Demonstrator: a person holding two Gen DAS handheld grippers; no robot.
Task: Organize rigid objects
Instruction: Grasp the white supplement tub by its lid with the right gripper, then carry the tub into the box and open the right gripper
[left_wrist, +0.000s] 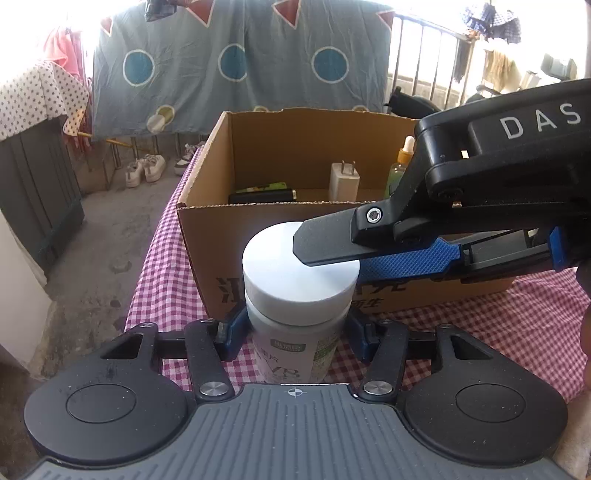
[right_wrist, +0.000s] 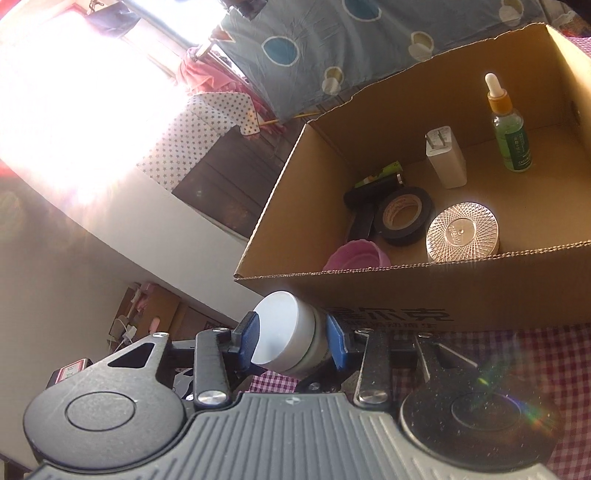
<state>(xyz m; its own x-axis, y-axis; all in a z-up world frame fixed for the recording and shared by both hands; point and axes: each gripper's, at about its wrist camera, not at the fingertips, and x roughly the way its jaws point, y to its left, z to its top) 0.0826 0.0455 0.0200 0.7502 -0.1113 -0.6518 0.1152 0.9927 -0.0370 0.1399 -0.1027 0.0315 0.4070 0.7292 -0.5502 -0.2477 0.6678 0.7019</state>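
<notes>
Left wrist view: the left gripper (left_wrist: 297, 332) is closed on the body of a white bottle (left_wrist: 295, 343) standing on the checked cloth (left_wrist: 480, 325) just before the box's (left_wrist: 207, 236) near wall. The right gripper (right_wrist: 295, 341), reaching in from the right, clamps the bottle's cap (right_wrist: 284, 332). Inside the box are a charger (right_wrist: 445, 158), dropper bottle (right_wrist: 509, 136), tape roll (right_wrist: 404, 216) and round tin (right_wrist: 461, 230).

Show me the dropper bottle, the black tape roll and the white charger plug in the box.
dropper bottle (right_wrist: 511, 142), right wrist view, green glass body
black tape roll (right_wrist: 404, 214), right wrist view, cardboard core
white charger plug (right_wrist: 447, 162), right wrist view, front face
</notes>
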